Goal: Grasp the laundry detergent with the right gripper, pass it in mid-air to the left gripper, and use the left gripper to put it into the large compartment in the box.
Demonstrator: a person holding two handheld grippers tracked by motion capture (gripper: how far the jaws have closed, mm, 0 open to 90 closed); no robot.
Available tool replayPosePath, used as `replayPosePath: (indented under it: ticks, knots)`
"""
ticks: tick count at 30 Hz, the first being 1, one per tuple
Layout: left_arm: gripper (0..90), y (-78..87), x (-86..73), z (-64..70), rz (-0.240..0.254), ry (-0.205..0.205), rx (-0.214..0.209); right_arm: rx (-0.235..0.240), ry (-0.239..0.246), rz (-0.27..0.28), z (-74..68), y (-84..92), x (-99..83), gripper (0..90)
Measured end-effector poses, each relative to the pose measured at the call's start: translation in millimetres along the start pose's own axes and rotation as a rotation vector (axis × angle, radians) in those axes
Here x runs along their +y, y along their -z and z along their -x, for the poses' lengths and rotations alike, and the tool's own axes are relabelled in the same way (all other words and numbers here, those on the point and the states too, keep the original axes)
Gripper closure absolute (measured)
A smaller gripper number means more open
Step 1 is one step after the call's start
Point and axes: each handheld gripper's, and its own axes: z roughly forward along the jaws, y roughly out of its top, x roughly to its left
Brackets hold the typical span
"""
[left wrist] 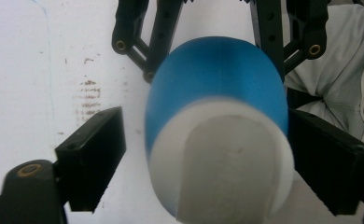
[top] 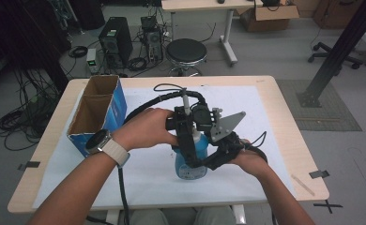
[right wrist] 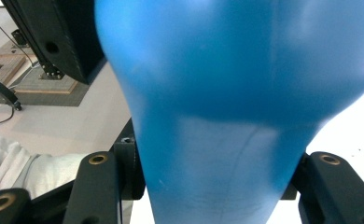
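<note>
Blue plastic marks the bottle (top: 191,159), which stands upright on the white sheet (top: 139,173) covering the table (top: 284,126), just below the middle of the high view. The right gripper (top: 209,159) comes in from the lower right of that view and clamps the bottle's lower body. In the right gripper view the blue body (right wrist: 231,93) sits squeezed between the two black jaws at the bottom corners, pressed from both sides.

The left gripper (top: 186,129) comes down from above onto the bottle's top, near the centre of the high view. In the left gripper view the white cap (left wrist: 222,158) lies between the jaws. The jaw at the lower right sits against the cap or just beside it, while the jaw at the lower left stands clearly apart, with white sheet showing in the gap, so this gripper is not yet clenched on anything.

At the left of the high view a blue cardboard box (top: 101,112) with two open compartments stands on the table, apart from the bottle.
</note>
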Motion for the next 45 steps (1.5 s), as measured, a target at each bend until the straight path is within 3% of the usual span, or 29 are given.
replayPosePath:
  ticks: [30,45]
  knots:
    - [37.0,-2.2,0.8,1.1,-0.003,-0.018,-0.018,0.001,0.012,0.001,-0.1,-0.7,-0.4,44.2]
    - [38.0,0.5,-0.1,4.1,0.004,-0.025,-0.018,0.011,0.023,0.009,-2.4,-1.0,1.4,44.2]
